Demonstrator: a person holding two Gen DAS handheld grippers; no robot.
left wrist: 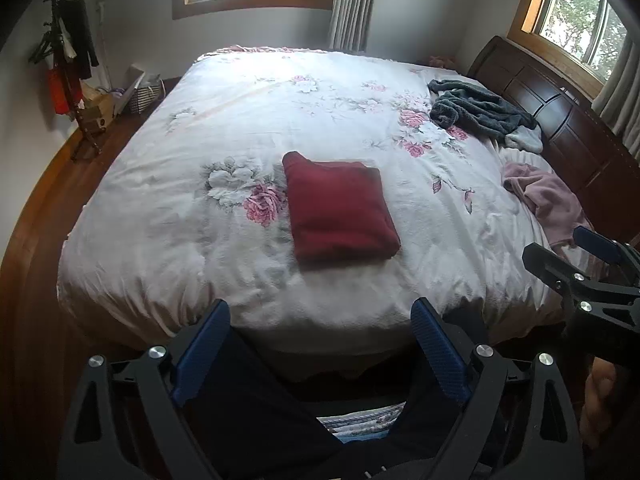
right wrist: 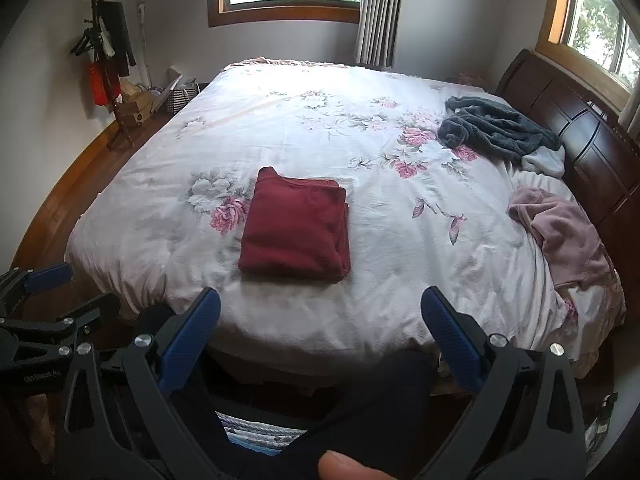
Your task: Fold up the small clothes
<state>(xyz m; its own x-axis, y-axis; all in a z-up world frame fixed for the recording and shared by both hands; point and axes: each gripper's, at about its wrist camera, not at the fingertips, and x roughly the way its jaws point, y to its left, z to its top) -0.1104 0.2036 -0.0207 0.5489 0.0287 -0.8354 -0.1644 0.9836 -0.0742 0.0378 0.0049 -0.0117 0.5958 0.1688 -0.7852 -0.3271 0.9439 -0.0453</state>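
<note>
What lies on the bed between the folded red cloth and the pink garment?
Only bare floral bedspread lies between the red cloth and the pink garment; the right wrist view shows it.

right tongs [left wrist: 560,246] cut by frame edge, coat rack [right wrist: 105,60] items indistinct

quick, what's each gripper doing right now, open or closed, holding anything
Left gripper: open, holding nothing, short of the folded red garment.
Right gripper: open, holding nothing.

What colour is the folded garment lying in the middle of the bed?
Dark red; the folded garment shows best in the right wrist view.
</note>
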